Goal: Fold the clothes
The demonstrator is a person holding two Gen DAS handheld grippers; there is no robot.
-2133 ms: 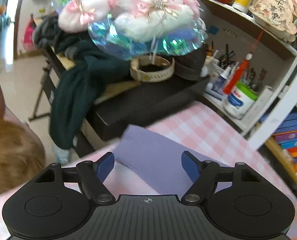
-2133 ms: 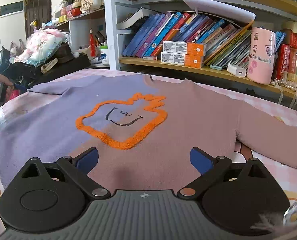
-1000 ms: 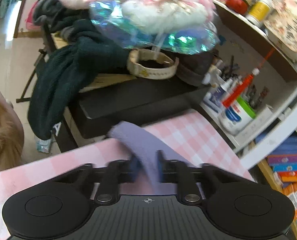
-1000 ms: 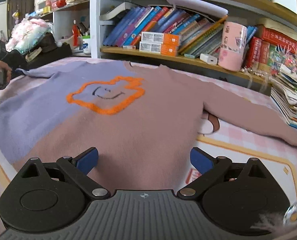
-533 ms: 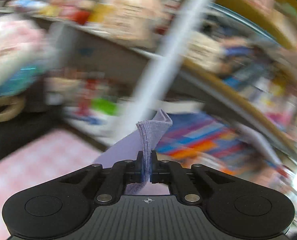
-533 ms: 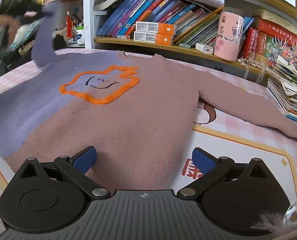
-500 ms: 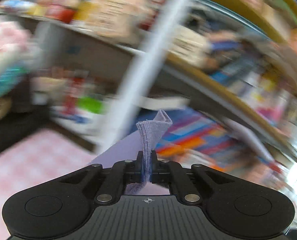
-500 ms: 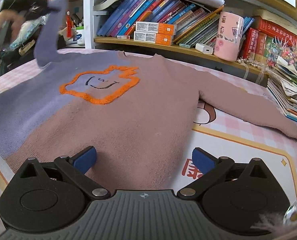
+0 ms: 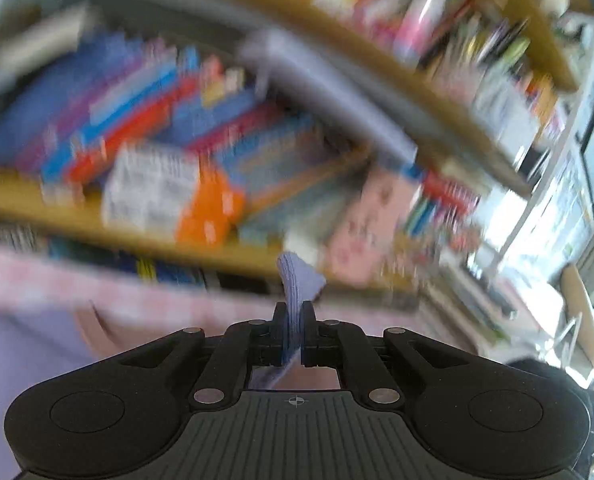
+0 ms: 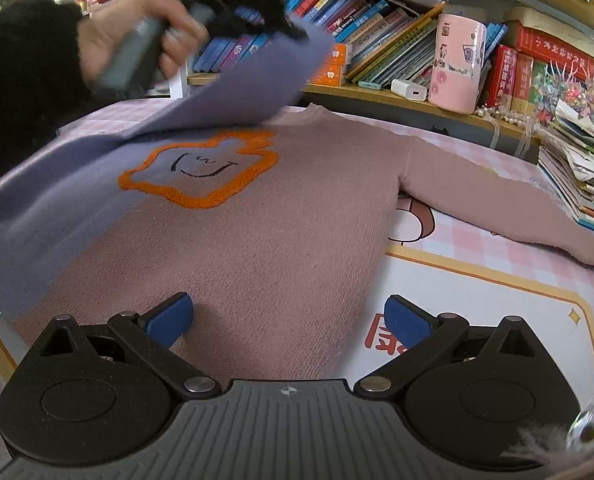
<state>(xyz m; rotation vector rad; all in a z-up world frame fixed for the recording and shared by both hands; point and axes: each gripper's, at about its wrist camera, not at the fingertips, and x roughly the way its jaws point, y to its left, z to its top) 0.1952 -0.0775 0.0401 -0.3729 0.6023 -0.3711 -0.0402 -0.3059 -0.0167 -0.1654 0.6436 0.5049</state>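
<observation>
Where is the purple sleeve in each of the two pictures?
Left wrist: the purple sleeve sticks up at lower centre, pinched in the left gripper, whose jaws are opening.
Right wrist: the sleeve hangs at upper left, lifted over the sweater.
Shared landmark: the pink cup on the shelf.

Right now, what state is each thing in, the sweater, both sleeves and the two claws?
Sweater: flat on the table, front up.
Purple sleeve: lifted, held over the chest.
Pink sleeve: stretched out flat, unfolded.
Left claw: clamped on the purple sleeve's cuff, jaws beginning to open.
Right claw: open, holding nothing, over the hem.
</observation>
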